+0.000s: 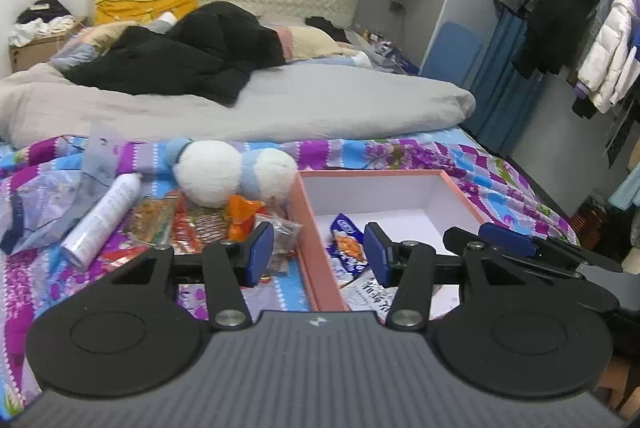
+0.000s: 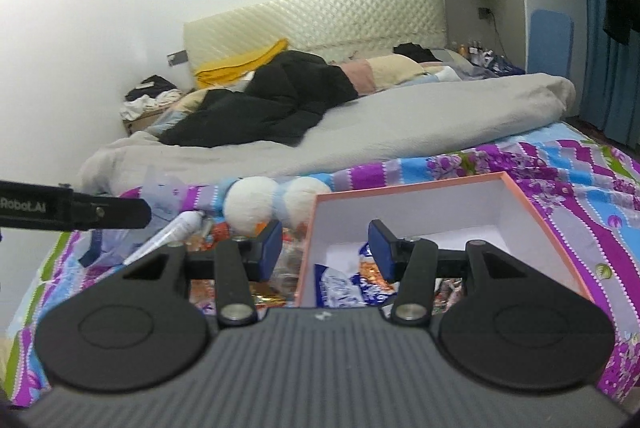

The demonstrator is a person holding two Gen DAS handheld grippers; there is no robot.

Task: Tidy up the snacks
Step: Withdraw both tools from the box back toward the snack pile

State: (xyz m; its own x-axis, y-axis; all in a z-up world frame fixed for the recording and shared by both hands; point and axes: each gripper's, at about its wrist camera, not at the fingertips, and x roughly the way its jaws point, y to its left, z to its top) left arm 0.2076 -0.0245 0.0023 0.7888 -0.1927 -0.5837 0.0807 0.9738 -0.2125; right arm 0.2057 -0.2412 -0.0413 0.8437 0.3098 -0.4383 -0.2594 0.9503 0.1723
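Observation:
A pink box (image 1: 304,204) with a white inside lies on the patterned bedspread; it also shows in the right wrist view (image 2: 552,240). A blue snack packet (image 1: 346,248) lies in it, seen in the right wrist view too (image 2: 344,284). A pile of orange and red snack packets (image 1: 200,224) lies left of the box. My left gripper (image 1: 319,254) is open and empty, straddling the box's left wall. My right gripper (image 2: 326,254) is open and empty, also over that wall; it shows at the right edge of the left wrist view (image 1: 520,248).
A white plush toy (image 1: 236,176) lies behind the snack pile, a white spray can (image 1: 104,216) and a clear plastic bag (image 1: 48,196) to its left. A grey duvet (image 1: 280,104) and black coat (image 1: 180,56) cover the bed beyond. Hanging clothes (image 1: 600,40) stand at right.

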